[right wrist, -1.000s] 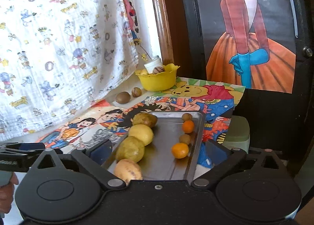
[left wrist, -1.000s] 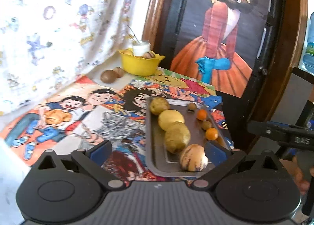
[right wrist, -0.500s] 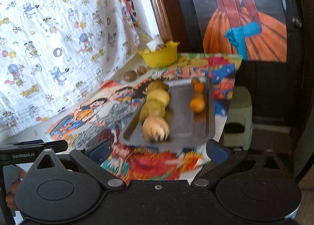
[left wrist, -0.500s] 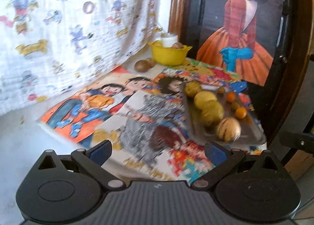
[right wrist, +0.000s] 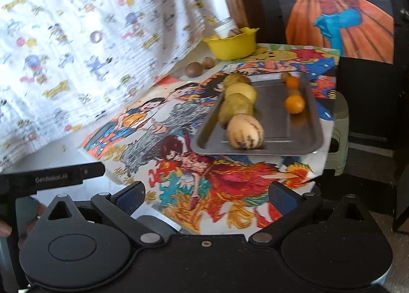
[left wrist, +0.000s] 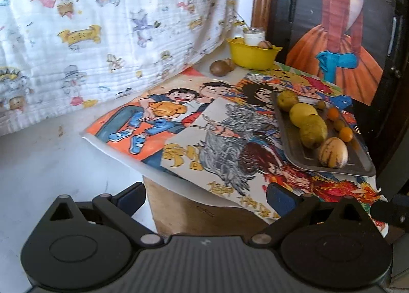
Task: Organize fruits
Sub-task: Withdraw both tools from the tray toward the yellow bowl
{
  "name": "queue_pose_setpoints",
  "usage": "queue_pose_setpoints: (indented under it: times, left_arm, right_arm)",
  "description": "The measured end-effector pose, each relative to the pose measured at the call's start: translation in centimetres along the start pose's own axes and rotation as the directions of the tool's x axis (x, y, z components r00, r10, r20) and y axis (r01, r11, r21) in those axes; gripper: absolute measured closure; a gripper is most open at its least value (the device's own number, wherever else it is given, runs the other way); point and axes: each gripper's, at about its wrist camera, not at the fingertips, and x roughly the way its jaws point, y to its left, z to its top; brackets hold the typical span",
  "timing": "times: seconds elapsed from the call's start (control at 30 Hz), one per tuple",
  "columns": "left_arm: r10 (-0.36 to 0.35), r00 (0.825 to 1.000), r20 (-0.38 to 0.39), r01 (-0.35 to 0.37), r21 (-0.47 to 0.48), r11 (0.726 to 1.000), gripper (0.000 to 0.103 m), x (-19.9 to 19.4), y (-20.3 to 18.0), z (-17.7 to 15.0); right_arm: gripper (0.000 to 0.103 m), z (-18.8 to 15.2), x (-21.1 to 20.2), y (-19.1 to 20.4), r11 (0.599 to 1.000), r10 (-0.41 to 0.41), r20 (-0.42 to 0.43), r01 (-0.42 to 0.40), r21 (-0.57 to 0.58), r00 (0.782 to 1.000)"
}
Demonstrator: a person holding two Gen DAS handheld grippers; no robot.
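Both grippers hang back from the tabletop [left wrist: 51, 165], each with its fingers spread wide and nothing between them: the left gripper [left wrist: 205, 197] over the near edge of the cartoon posters [left wrist: 225, 139], the right gripper [right wrist: 207, 197] facing the metal tray [right wrist: 281, 137]. On the tray, 4 large fruits sit in a row along its left side, the nearest a pale striped one [right wrist: 244, 134], with a yellow-green one [left wrist: 313, 130] just behind it; the far 2 overlap and are hard to separate in the blurred right view. About 4 small orange and brownish fruits [right wrist: 294, 104] line the right side. At the far end stands a yellow bowl [left wrist: 253, 56] whose contents are mostly hidden by its rim, with 2 brown round fruits [left wrist: 218, 67] beside it. A dark bar of the other gripper cuts into each view's edge.
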Motion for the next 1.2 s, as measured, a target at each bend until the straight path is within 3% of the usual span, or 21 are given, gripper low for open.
queue_pose_setpoints:
  times: [0.43,0.63,0.87,1.03,1.2]
  left_arm:
    - [0.054,0.997,0.047,-0.053,-0.007,0.999,0.0,-0.1,2.0,3.7]
    - [0.077,0.99,0.121,-0.081,0.027,0.996,0.0,-0.1,2.0,7.6]
    - [0.083,0.981,0.177,-0.092,0.042,0.995,0.0,0.7,1.7,11.4]
    - [0.074,0.982,0.173,-0.084,0.054,0.995,0.0,4.3,1.9,14.3]
    - [0.058,0.986,0.157,-0.069,0.063,0.996,0.0,11.6,2.4,17.2]
  right_arm:
    - [0.001,5.4,-0.6,1.9,0.995,0.066,0.045,-0.063,-0.076,0.997]
    - [0.001,9.4,-0.4,2.1,0.988,0.056,0.078,-0.044,-0.146,0.995]
    - [0.001,15.7,1.2,1.2,0.992,0.093,0.087,-0.084,-0.098,0.992]
    - [0.001,20.5,5.5,0.8,0.991,0.095,0.078,-0.086,-0.103,0.992]
    - [0.001,24.1,10.3,-0.5,0.993,0.113,0.078,-0.109,-0.051,0.991]
